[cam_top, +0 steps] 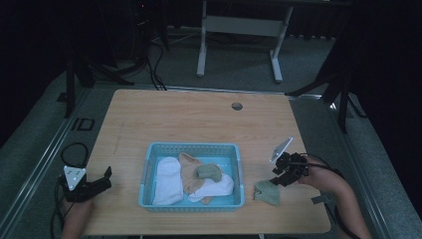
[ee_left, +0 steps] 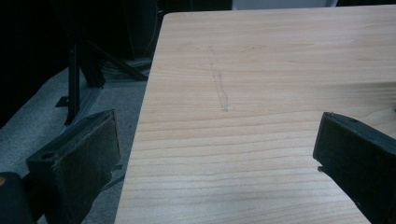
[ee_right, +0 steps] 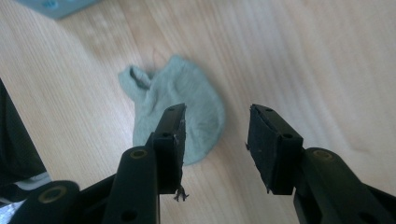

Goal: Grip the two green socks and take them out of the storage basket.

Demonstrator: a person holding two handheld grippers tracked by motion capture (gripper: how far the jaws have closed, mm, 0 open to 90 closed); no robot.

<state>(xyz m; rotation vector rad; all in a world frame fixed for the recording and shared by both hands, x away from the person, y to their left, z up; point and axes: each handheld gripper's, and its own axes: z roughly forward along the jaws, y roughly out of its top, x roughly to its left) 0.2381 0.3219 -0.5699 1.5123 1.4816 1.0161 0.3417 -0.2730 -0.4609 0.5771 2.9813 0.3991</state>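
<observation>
Just beside the blue basket (cam_top: 192, 148), on the bare wooden table (cam_top: 199, 114), lies one green sock (cam_top: 267, 192), flat and alone. Above it hangs the right gripper (cam_top: 279, 175), its jaws parted with nothing between them, the sock (ee_right: 175, 109) resting under and beyond them. Inside the basket lie four more socks: one white (cam_top: 167, 180), one tan (cam_top: 190, 172), one green (cam_top: 209, 172) and another white (cam_top: 218, 188). Well apart, at the table's near left edge, the left gripper (cam_top: 102, 180) is spread wide over bare wood.

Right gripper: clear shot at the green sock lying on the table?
Probably yes. The right gripper hangs open just above the green sock, which lies flat on bare table outside the basket, nothing between.
</observation>
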